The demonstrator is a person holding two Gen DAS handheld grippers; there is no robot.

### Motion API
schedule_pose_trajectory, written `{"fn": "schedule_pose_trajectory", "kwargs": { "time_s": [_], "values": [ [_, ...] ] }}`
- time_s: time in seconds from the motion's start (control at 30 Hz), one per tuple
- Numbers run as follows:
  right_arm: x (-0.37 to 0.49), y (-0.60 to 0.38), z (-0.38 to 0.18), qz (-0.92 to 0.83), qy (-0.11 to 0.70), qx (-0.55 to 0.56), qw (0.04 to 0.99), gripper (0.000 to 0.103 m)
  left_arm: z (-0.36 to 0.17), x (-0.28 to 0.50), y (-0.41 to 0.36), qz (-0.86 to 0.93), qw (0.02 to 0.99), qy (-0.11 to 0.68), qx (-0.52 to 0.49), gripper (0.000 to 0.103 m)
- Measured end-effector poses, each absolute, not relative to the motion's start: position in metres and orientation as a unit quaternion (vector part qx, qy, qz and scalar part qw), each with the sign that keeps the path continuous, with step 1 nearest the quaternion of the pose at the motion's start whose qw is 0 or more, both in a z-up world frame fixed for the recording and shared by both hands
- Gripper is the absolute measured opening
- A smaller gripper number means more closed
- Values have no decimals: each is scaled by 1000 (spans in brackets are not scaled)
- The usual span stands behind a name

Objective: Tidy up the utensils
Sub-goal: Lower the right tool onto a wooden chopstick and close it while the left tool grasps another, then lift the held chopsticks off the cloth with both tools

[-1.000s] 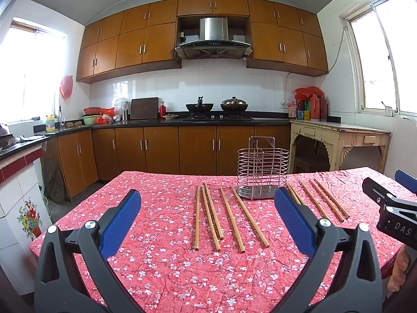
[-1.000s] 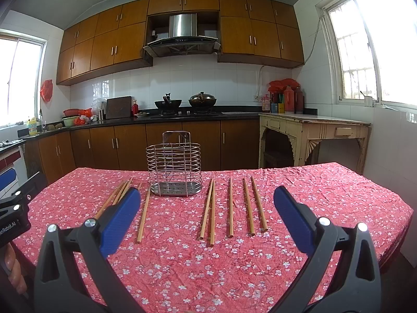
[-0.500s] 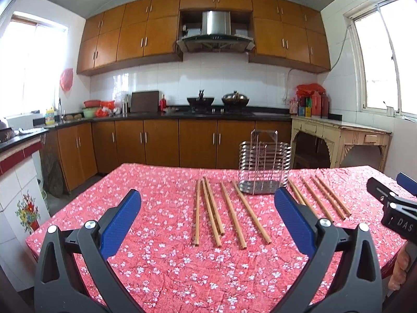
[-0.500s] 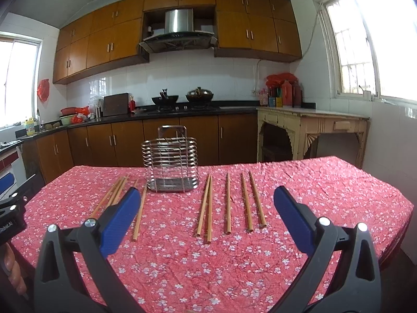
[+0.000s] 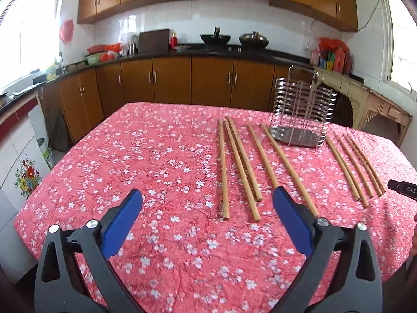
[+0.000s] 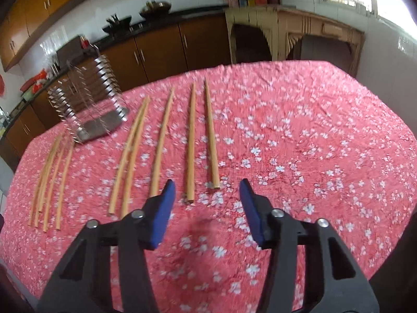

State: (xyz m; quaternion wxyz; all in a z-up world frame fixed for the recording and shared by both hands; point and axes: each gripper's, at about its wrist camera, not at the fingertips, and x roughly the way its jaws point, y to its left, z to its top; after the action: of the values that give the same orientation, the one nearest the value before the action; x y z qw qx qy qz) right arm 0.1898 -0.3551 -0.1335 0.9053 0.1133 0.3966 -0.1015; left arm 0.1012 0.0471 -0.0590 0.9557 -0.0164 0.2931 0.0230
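Observation:
Several wooden chopsticks lie in two groups on the red floral tablecloth (image 5: 146, 161), either side of a wire utensil holder (image 5: 299, 114). In the left wrist view the left group (image 5: 242, 164) lies just ahead of my open, empty left gripper (image 5: 206, 198); the right group (image 5: 354, 167) is further right. In the right wrist view my right gripper (image 6: 207, 186) is open and empty, just short of the near ends of the two rightmost chopsticks (image 6: 200, 140). The holder (image 6: 88, 99) stands at the back left there, with the other chopstick group (image 6: 52, 174) at far left.
The table's edges drop off at left (image 5: 26, 203) and right (image 6: 406, 140). Brown kitchen cabinets (image 5: 169, 78) and a counter with pots run behind. A pale side table (image 6: 299, 34) stands at the back right. Part of the right gripper (image 5: 404, 189) shows at the left view's right edge.
Both grippers have tilted down and moved forward towards the table. The right gripper's jaws have narrowed and it now sits close to the rightmost chopsticks' near ends.

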Motion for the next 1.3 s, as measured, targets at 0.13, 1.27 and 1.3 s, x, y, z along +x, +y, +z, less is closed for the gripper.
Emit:
{"fn": "schedule_pose_trajectory", "kwargs": {
  "time_s": [0.13,1.27,1.3],
  "values": [
    [208,-364,-149,-106,418,111,895,32,-64,119,48,14,948,317,-2,86],
    [260,-407,-149,-168,425,113,883,8,-101,232,35,-6,892,446,75,7],
    [261,-409,-150,-169,424,114,882,8,-101,238,38,-6,892,445,77,7]
  ]
}}
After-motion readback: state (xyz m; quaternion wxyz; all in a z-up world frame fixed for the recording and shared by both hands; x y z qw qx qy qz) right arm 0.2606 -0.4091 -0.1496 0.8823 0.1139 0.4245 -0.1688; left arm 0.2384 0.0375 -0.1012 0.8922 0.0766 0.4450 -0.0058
